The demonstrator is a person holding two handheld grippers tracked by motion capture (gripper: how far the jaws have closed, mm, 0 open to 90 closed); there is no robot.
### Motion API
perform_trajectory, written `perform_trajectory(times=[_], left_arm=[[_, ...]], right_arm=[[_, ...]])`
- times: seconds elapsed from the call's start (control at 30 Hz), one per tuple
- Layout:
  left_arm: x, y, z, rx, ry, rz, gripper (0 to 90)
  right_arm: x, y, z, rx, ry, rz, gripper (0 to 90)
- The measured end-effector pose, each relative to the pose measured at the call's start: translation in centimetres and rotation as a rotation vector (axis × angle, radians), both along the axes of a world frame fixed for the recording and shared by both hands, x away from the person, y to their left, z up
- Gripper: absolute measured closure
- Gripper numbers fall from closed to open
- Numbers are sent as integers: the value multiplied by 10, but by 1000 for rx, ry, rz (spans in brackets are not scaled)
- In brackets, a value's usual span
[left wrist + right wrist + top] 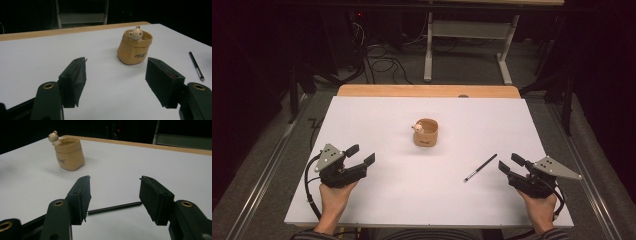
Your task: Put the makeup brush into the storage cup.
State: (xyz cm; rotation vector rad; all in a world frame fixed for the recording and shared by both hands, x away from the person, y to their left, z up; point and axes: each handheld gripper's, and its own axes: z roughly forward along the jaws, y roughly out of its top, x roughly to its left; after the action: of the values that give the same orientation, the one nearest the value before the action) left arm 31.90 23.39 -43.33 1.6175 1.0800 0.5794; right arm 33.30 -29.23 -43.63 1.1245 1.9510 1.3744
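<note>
A tan pouch-shaped cup with a small pale animal figure on its rim stands near the middle of the white table. A thin black pen lies to its right, nearer the front. My left gripper rests at the front left, open and empty, pointing toward the cup. At the front right my right gripper is open too, just right of the pen. The pen lies on the table beyond and between its fingers, untouched. The cup stands farther off to the upper left there.
A wooden strip edges the table's far side. Behind it stand a metal frame and loose cables on the dark floor. A person's hands hold both grippers at the near edge.
</note>
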Motion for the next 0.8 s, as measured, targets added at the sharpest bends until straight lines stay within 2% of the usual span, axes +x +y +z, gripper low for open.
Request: perform_trajectory(times=[0.33, 0.8], left_arm=[[2, -2, 0, 0, 2, -8, 330], [3, -3, 0, 0, 10, -17, 330]], right_arm=[[-2, -1, 0, -1, -5, -13, 447], [-1, -2, 2, 15, 22, -17, 434]])
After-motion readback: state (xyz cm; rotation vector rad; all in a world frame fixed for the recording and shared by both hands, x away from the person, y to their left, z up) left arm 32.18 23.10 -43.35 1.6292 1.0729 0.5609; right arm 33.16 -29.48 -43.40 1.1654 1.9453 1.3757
